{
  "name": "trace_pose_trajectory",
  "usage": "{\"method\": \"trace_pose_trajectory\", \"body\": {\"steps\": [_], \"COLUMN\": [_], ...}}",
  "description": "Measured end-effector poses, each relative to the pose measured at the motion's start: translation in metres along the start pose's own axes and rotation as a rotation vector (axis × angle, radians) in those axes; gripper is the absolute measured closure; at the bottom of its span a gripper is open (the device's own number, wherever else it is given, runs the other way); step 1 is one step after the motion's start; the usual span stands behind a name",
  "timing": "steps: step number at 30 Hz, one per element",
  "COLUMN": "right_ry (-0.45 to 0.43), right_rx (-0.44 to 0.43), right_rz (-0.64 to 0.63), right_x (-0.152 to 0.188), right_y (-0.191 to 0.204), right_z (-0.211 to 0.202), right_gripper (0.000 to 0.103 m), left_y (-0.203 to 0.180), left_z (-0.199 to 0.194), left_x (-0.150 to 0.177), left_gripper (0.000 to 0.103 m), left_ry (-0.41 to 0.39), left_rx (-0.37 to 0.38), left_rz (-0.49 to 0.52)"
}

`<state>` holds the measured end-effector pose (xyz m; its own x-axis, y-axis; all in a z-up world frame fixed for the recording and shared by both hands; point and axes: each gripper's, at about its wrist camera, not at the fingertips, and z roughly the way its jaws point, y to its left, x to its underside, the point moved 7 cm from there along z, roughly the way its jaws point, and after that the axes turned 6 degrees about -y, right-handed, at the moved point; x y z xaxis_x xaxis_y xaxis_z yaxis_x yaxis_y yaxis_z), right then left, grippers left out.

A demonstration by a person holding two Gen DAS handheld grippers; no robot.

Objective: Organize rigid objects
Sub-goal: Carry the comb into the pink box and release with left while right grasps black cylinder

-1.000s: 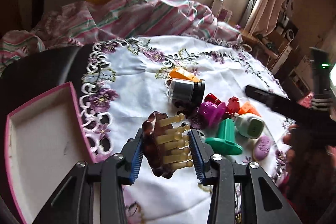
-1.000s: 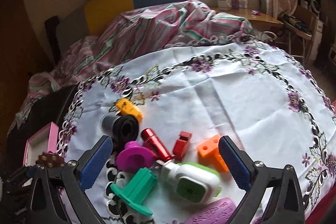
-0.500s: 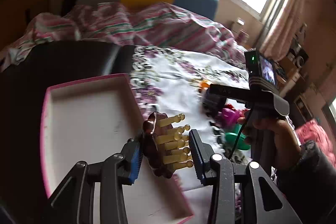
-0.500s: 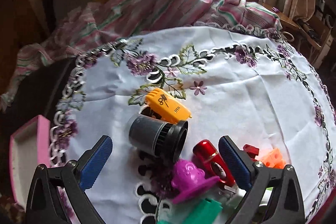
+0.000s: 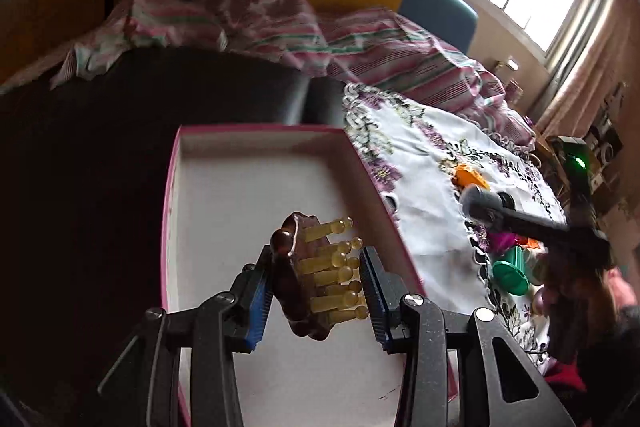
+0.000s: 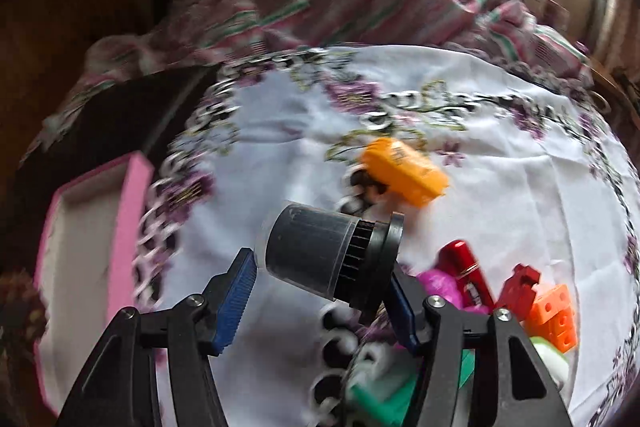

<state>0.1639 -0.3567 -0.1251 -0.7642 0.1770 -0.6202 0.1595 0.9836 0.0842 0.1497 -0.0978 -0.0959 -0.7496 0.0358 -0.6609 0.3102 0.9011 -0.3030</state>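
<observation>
Both claws are shifting leftward: left claw (image 5: 316,291) is gripping the brown comb (image 5: 296,279) over the pink box (image 5: 256,187) at centre frame – release next – while right claw (image 6: 320,291) is closing around the grey cylinder (image 6: 316,251).

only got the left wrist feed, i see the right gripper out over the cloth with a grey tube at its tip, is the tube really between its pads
Observer: Yes. The right wrist view shows the grey tube lying crosswise between the pads of the right gripper. The jaws are closing on it, but I cannot tell whether both pads touch.
Operator: what's its other end like
Observer: It ends in a black flanged cap, against the right-hand pad.
Operator: anything crowding that side
Observer: A red cylinder lies on the cloth just right of the cap.
</observation>
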Motion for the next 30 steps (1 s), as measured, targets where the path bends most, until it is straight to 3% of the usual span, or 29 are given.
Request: {"method": "trace_pose_trajectory", "body": {"steps": [7, 20, 23, 25, 27, 30], "right_ry": [0.02, -0.008, -0.002, 0.002, 0.003, 0.009], "right_rx": [-0.056, -0.067, -0.059, -0.059, -0.059, -0.053], "right_rz": [-0.129, -0.166, -0.179, -0.184, -0.19, -0.193], "right_x": [0.036, 0.036, 0.037, 0.038, 0.038, 0.039], "right_y": [0.031, 0.034, 0.035, 0.036, 0.037, 0.038], "right_z": [-0.003, -0.002, 0.0, 0.001, 0.002, 0.003], "right_gripper": [0.041, 0.041, 0.041, 0.041, 0.041, 0.041], "left_y": [0.024, 0.049, 0.053, 0.054, 0.055, 0.056], "left_z": [0.008, 0.074, 0.075, 0.067, 0.056, 0.036], "left_x": [-0.013, -0.058, -0.063, -0.064, -0.06, -0.047], "left_gripper": [0.061, 0.06, 0.046, 0.03, 0.024, 0.024], "left_ry": [0.014, 0.009, -0.003, -0.03, -0.051, -0.071], "left_rx": [0.002, -0.147, -0.148, -0.153, -0.177, -0.189], "left_rz": [-0.062, 0.006, -0.008, -0.017, -0.019, -0.047]}}
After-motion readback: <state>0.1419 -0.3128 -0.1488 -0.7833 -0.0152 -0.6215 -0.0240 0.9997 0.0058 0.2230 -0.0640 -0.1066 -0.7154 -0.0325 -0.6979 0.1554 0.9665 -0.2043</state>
